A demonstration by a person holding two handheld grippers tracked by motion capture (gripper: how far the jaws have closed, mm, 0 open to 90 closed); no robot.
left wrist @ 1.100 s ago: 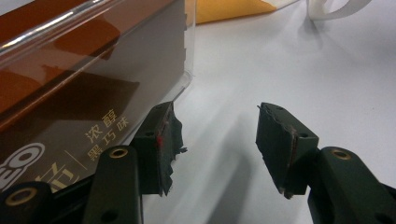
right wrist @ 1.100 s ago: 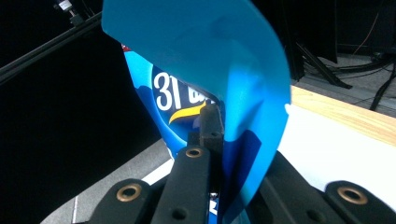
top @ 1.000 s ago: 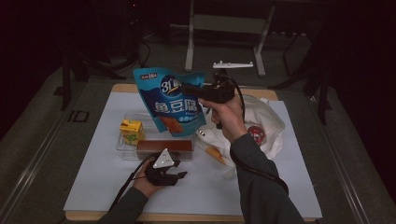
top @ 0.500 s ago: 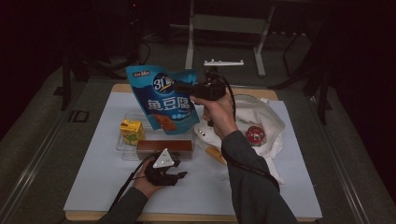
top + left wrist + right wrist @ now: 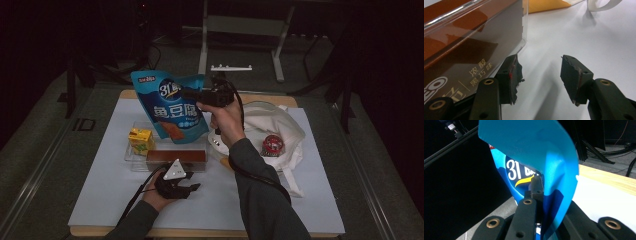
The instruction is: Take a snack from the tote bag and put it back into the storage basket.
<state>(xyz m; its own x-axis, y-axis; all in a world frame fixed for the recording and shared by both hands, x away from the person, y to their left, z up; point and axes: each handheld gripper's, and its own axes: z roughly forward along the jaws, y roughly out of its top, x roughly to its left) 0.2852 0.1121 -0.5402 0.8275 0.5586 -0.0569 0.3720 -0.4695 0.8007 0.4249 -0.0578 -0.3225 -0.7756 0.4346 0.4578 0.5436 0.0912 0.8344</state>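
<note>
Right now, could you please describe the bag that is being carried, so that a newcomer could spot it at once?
Look at the white mat on the table, then up above the clear tray at its middle. There the right gripper holds a large blue snack pouch by its top edge. It is the only blue thing, far bigger than the yellow carton and the brown box below it.

Blue snack bag [image 5: 172, 107], white lettering

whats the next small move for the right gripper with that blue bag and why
Probably carry the blue snack bag a little further left and lower it toward the clear tray. The right gripper is shut on the bag's top edge, holding it in the air just above the tray, which has a yellow carton and a brown box inside.
</note>
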